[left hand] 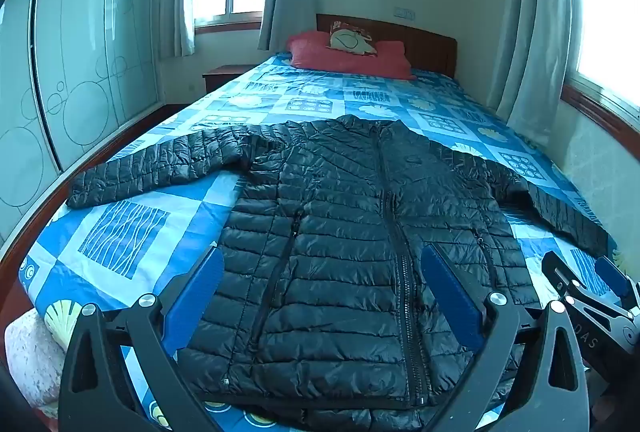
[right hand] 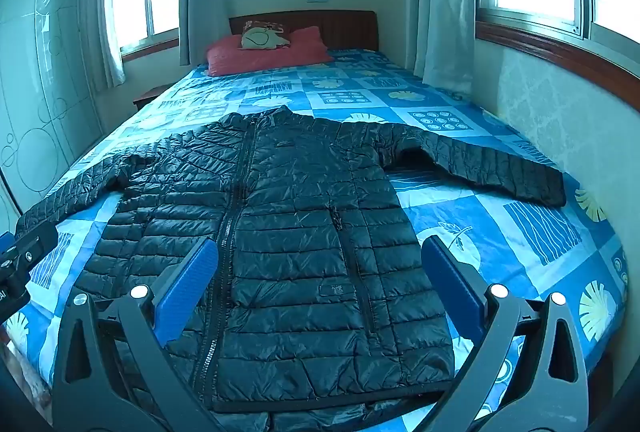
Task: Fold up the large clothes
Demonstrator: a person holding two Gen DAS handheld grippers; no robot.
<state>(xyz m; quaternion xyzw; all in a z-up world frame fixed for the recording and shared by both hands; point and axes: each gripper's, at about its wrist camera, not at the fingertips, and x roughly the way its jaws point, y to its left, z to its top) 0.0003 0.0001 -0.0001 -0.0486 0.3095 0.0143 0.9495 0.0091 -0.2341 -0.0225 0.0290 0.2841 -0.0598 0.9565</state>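
1. Bedroom with two bright windows: a bed covered by a blue patchwork-print sheet [left hand: 132, 232] fills the room, and a red pillow [left hand: 348, 60] lies at its far end.
2. Both tools hover above the near edge of the bed. The left gripper [left hand: 324, 288] has its blue pads spread wide and holds nothing; the right gripper [right hand: 320, 280] is equally wide and empty.
3. Under them the black quilted puffer jacket [left hand: 360, 232] lies flat, front up, zipped, hem nearest, collar far.
4. Its left sleeve [left hand: 160, 164] and right sleeve [right hand: 492, 164] stretch out to the sides.
5. I think the first fold is not yet begun. A good start is to pinch each sleeve near the cuff and lay it across the chest.
6. The shiny padded cloth probably slips, so the pads should bite a full fold.
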